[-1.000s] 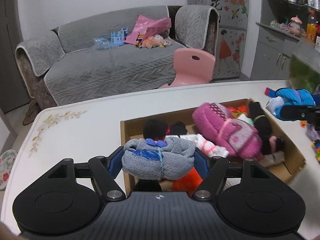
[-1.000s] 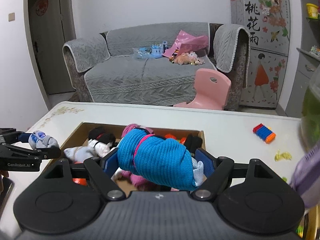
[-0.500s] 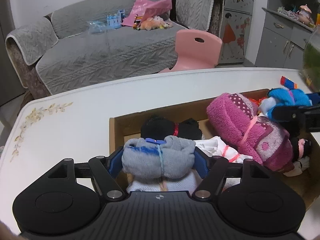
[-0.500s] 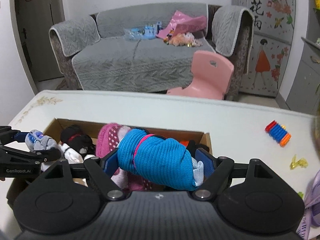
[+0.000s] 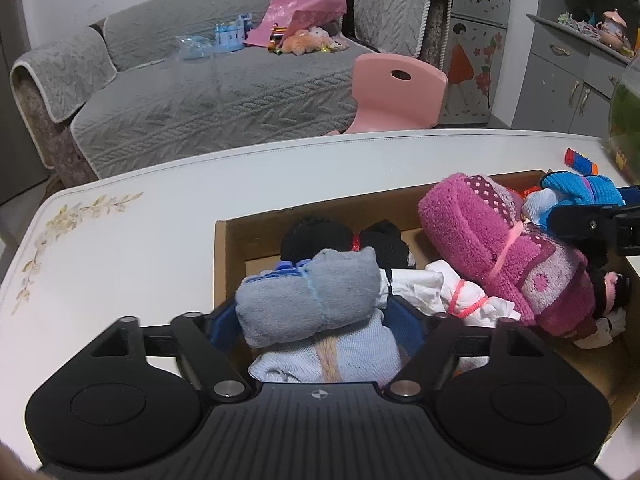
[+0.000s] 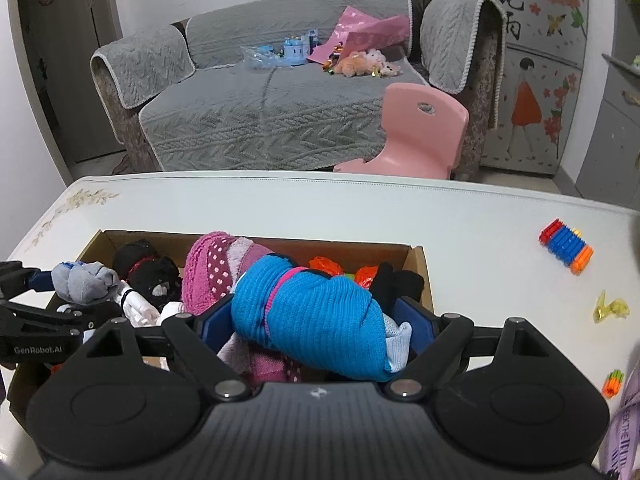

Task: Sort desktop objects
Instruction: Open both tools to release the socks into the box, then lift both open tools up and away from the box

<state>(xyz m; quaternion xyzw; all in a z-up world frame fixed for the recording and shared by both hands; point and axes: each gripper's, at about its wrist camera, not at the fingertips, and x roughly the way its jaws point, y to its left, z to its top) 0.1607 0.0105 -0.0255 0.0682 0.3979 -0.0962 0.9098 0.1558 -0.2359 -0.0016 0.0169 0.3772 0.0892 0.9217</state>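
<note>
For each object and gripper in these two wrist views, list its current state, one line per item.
left gripper: jaws just opened, grey sock roll between them
grey sock roll: bundled, resting on other bundles
right gripper: jaws just opened
blue sock roll: bundled, over the box
cardboard box: open-topped, nearly full

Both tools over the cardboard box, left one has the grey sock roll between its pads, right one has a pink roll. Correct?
One slip: the right tool has the blue sock roll between its pads, as the right wrist view shows. The pink roll lies in the cardboard box.
</note>
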